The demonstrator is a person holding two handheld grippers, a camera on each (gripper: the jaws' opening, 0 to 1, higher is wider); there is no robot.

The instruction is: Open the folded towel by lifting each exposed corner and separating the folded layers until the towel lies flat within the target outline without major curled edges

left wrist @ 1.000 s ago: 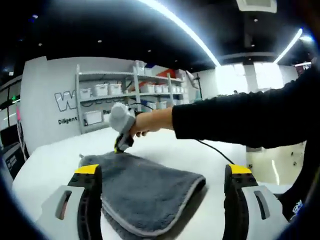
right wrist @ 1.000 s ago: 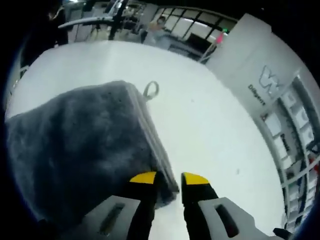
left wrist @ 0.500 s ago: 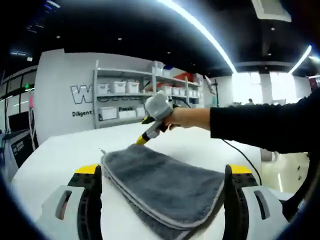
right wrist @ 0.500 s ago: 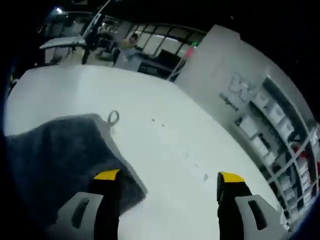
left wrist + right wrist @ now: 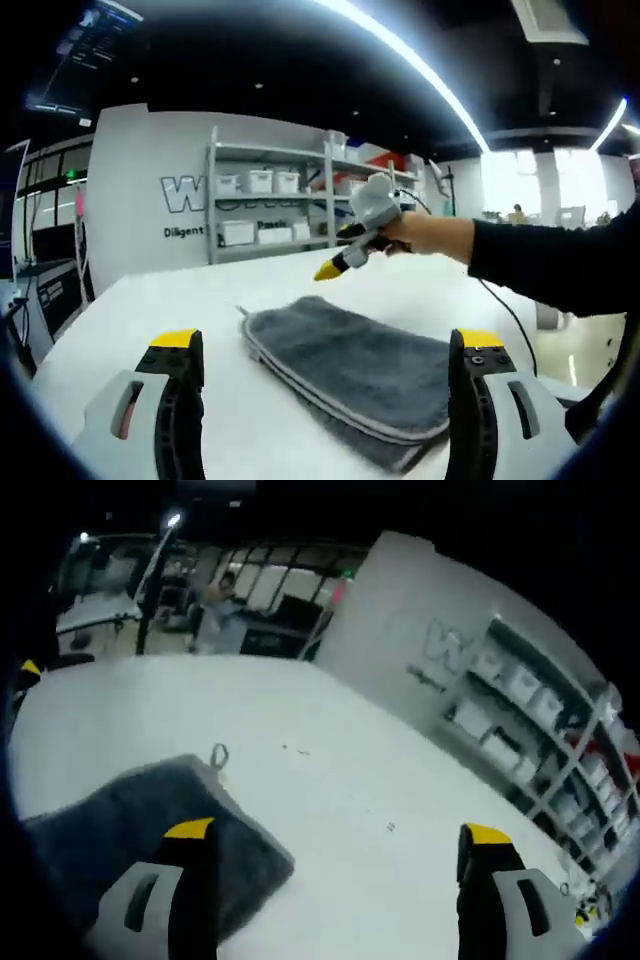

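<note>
On the white surface [image 5: 120, 320] lies the grey towel [image 5: 350, 365], folded, its long axis running from the hanging loop [image 5: 218, 755] toward the near right. Both the left gripper [image 5: 325, 345] and right gripper [image 5: 340, 840] hover with jaws spread, holding nothing. Unfolding seems barely begun; next, pinch an exposed corner's top layer only.

One folded grey towel [image 5: 350, 372], one white table [image 5: 120, 320], two grippers [image 5: 325, 345].
</note>
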